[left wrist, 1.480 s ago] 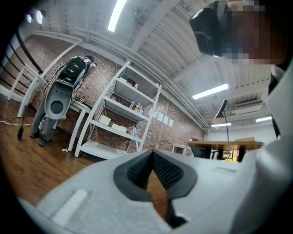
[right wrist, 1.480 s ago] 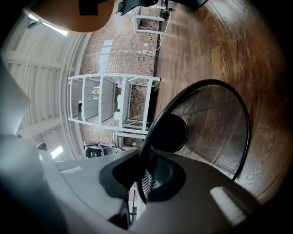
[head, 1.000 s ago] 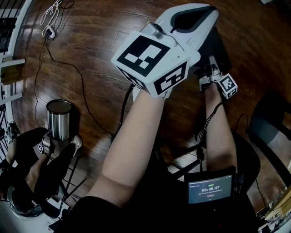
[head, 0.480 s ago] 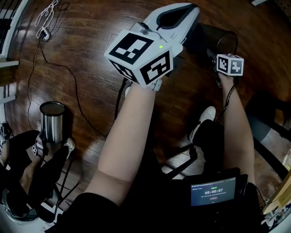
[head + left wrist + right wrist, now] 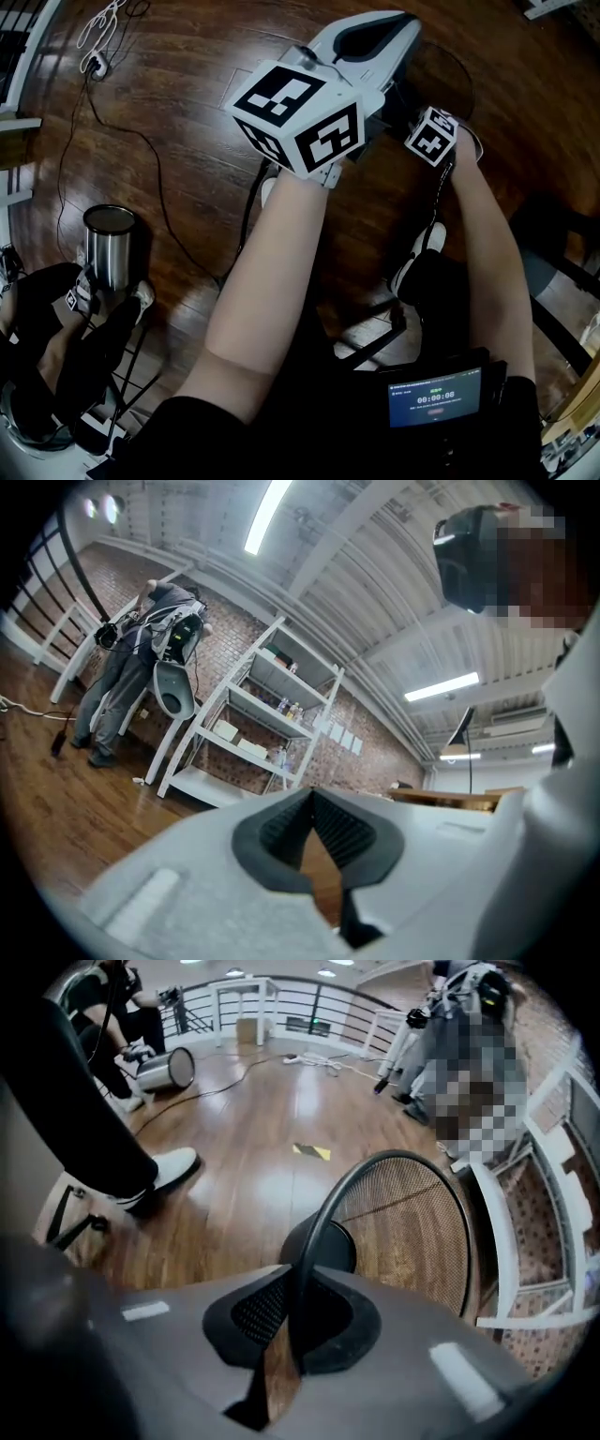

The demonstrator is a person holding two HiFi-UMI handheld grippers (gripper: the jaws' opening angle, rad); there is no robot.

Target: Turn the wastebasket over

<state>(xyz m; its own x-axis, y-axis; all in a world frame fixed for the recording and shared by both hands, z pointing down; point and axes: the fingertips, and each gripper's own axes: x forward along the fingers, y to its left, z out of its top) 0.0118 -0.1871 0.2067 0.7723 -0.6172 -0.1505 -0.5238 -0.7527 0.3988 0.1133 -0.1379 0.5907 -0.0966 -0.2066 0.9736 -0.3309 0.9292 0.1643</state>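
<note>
The wastebasket (image 5: 412, 1232) is black wire mesh with a round rim, and its dark base shows down inside it. It stands on the wood floor with its mouth facing up. My right gripper (image 5: 295, 1283) points steeply down and is shut on the near part of the rim. In the head view only that gripper's marker cube (image 5: 431, 136) shows, beside the wastebasket (image 5: 442, 82). My left gripper (image 5: 405, 23) is held out level above the floor. Its jaws meet with nothing between them, shown by the left gripper (image 5: 311, 795) in its own view.
A steel bin (image 5: 111, 248) stands by another person at the lower left; it appears again as the steel bin (image 5: 167, 1069). A cable (image 5: 141, 141) runs over the floor. My white shoe (image 5: 164, 1171) is near the basket. White railings (image 5: 525, 1222) stand to the right. A timer screen (image 5: 433, 398) sits at my waist.
My right gripper has rolled over with the rim in its jaws. Its marker cube shifted left, and the basket's mouth turned to face up. The left gripper barely moved.
</note>
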